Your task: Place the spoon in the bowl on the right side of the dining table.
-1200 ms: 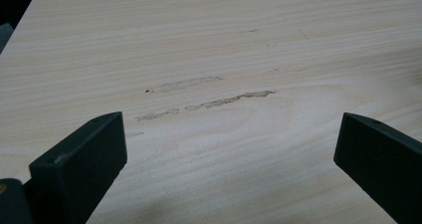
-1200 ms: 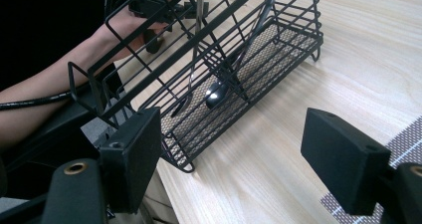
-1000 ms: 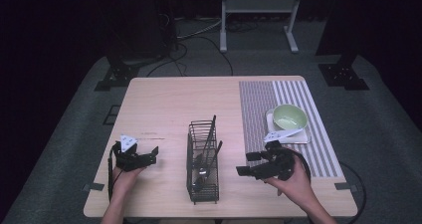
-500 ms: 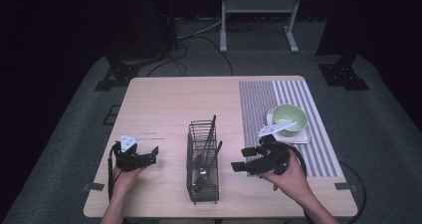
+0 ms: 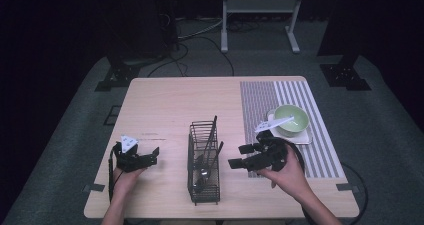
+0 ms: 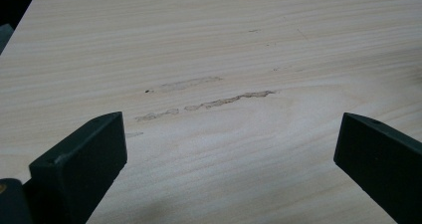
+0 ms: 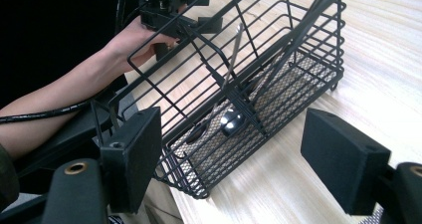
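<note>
Two grippers are at work over one wooden table (image 5: 165, 100), and the step in hand is judged to be the right one's approach to the wire cutlery basket (image 5: 205, 162), which stands upright on the table between the two hands, near the front edge. A striped mat (image 5: 260, 100) lies to the right with a green bowl (image 5: 291, 119) on it, well apart from the basket. The right gripper (image 5: 237, 161) is just beside the basket's right wall, jaws spread wide and empty; its own view looks down into the compartments. The left gripper (image 5: 152, 152) rests on the table, jaws likewise apart and empty. Inside the basket stand dark-handled utensils (image 5: 214, 135) and a spoon (image 7: 231, 122). Recommendation: pick one handle above the rim, centre both jaws on it clear of the wires, close fully, then lift straight up.
</note>
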The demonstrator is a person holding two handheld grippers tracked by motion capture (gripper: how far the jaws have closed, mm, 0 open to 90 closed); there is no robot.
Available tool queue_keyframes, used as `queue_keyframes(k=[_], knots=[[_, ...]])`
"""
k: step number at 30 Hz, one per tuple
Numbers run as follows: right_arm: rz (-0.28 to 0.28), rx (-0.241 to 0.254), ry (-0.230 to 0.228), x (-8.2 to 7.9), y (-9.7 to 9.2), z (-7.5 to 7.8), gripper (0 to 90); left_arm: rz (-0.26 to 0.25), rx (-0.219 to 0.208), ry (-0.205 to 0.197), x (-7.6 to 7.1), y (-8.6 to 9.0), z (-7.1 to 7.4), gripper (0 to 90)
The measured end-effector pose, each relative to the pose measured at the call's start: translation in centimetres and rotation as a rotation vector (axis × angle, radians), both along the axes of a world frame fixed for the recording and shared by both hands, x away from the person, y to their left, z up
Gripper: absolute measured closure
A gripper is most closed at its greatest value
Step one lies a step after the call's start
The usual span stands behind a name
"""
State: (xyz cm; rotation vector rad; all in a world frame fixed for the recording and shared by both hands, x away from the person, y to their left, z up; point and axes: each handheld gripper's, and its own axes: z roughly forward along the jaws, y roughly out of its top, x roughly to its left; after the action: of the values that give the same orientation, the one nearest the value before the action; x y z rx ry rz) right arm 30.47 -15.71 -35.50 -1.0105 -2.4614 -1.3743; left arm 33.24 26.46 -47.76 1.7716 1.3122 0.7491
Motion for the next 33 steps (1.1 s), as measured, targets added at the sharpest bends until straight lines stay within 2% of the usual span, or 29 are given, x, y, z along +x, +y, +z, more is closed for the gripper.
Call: queue_keyframes(k=[17, 19, 33], knots=[[0.010, -0.016, 0.006, 0.7, 1.9, 0.8, 26.7, -0.001, -0.002, 0.001, 0.0, 0.0, 0.0, 0.0], [0.010, -0.021, 0.004, 0.8, 2.1, 1.0, 30.4, -0.001, -0.002, 0.000, 0.0, 0.0, 0.0, 0.0], [-0.013, -0.062, 0.013, 1.8, 3.5, 1.4, 41.9, -0.001, -0.005, 0.002, 0.0, 0.1, 0.0, 0.0]])
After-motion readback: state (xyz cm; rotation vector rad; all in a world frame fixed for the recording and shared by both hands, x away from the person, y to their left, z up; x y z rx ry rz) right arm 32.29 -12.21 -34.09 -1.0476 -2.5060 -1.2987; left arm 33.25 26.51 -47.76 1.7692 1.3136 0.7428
